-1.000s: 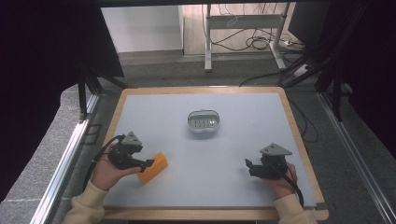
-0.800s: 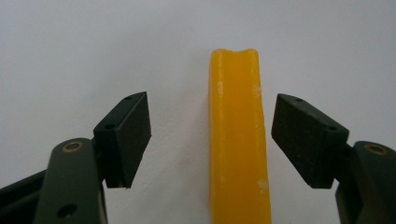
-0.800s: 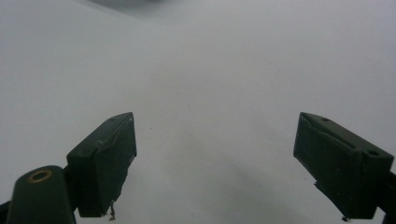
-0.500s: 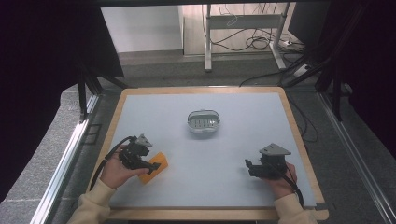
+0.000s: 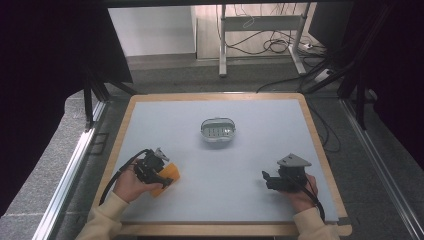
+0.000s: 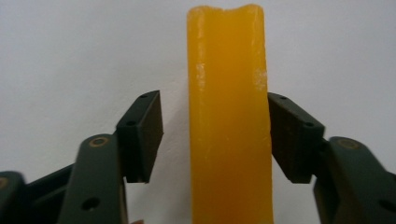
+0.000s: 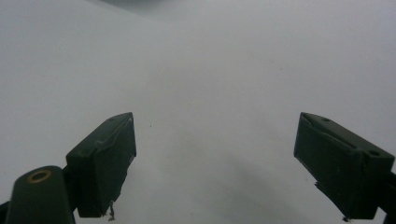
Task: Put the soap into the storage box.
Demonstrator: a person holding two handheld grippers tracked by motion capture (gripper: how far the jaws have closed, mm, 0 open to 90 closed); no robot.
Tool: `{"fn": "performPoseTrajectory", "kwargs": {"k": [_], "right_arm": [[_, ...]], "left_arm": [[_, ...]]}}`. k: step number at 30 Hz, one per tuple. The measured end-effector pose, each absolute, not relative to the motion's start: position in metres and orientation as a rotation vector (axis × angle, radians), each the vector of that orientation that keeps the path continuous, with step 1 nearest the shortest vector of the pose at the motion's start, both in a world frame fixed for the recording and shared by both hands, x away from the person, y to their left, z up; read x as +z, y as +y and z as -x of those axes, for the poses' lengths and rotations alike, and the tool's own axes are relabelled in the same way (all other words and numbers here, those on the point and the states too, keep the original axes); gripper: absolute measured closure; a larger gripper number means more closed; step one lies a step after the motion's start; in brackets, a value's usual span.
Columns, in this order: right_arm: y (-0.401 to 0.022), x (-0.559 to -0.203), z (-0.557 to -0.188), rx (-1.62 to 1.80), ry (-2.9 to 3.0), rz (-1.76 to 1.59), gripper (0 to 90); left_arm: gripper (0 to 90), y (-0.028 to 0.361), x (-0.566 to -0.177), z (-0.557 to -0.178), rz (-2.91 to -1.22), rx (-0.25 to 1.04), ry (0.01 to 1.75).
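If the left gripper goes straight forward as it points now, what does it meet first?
The orange block, most likely. It already stands between the open jaws of the left gripper, touching or almost touching one pad, with a gap at the other. Behind it lies bare table.

The counter [image 5: 150, 125] has a pale grey-blue top framed by a light wooden rim, and it stands on a dark grey speckled floor [image 5: 65, 155]. Beyond its far edge a white wall panel [image 5: 150, 30] meets a metal desk frame [image 5: 260, 25] with black cables [image 5: 280, 45] coiled on the floor beneath it. Black curtains [image 5: 45, 75] hang at both sides, and a metal rail [image 5: 70, 170] runs along the counter's left.
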State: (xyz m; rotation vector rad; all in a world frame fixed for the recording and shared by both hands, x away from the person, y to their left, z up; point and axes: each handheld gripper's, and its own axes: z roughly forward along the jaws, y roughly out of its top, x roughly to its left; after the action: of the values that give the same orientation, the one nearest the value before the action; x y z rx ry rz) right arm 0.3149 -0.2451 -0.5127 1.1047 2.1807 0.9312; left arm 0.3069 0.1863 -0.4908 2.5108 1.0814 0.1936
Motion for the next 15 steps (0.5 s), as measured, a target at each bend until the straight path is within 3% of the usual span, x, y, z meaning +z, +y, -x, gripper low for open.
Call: {"fn": "performPoseTrajectory", "kwargs": {"k": [5,11,15], "right_arm": [[-0.2452,-0.5129,-0.3151,0.933,2.184,-1.103,13.3],[-0.2451,-0.5128,-0.3151,0.936,2.183,-1.098,13.2],[-0.2451,-0.5127,-0.3151,0.934,2.181,-1.099,13.2]], "left_arm": [[46.9,0.1823,-0.4964,-0.309,-2.531,0.162,1.087],[60.5,0.1808,-0.4991,-0.3103,-2.535,0.156,1.076],[61.0,0.182,-0.4987,-0.3107,-2.533,0.147,1.07]]}}
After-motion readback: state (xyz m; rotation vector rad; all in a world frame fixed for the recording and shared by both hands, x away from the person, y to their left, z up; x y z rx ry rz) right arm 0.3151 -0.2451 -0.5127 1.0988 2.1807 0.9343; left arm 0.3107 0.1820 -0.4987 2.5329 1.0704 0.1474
